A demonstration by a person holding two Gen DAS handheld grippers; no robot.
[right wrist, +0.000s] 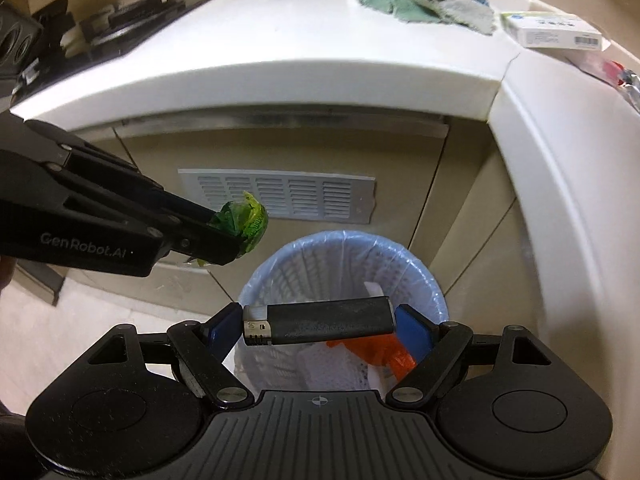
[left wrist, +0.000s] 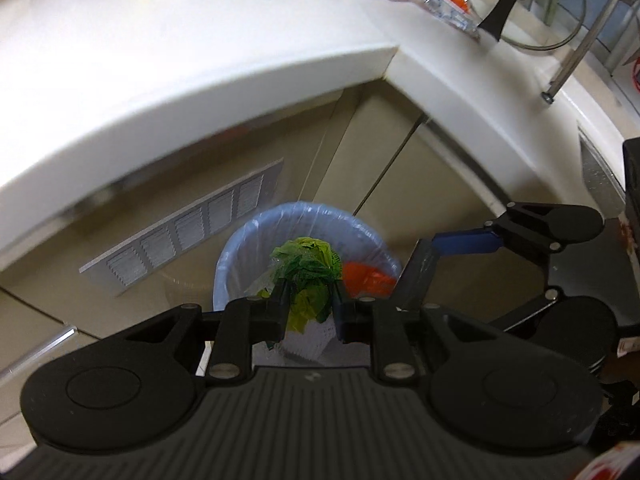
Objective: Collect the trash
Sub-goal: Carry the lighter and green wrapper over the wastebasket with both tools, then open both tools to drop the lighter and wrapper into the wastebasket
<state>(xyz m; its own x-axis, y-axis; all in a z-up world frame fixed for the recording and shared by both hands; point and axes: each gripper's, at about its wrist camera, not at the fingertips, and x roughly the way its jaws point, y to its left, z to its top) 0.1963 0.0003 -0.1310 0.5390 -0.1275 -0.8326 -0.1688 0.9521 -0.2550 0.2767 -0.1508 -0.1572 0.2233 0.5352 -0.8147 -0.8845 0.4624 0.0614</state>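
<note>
My left gripper [left wrist: 310,308] is shut on a crumpled green wrapper [left wrist: 306,266], held above the rim of a white mesh bin [left wrist: 240,248] lined with a pale blue bag. From the right wrist view the same left gripper [right wrist: 228,240] comes in from the left with the green wrapper [right wrist: 244,220] at its tip, left of and above the bin [right wrist: 424,276]. My right gripper [right wrist: 316,326] is shut on a black lighter [right wrist: 320,320], gripped end to end and lying crosswise over the bin's mouth. Orange plastic [right wrist: 376,354] and white scraps lie inside the bin.
The bin stands on the floor in a corner of beige cabinets with a white vent grille [right wrist: 280,196]. Above runs a white countertop [left wrist: 160,60] with a green cloth [right wrist: 396,4], a white box [right wrist: 552,32], jars, a stove [right wrist: 120,20] and a pan lid [left wrist: 520,8].
</note>
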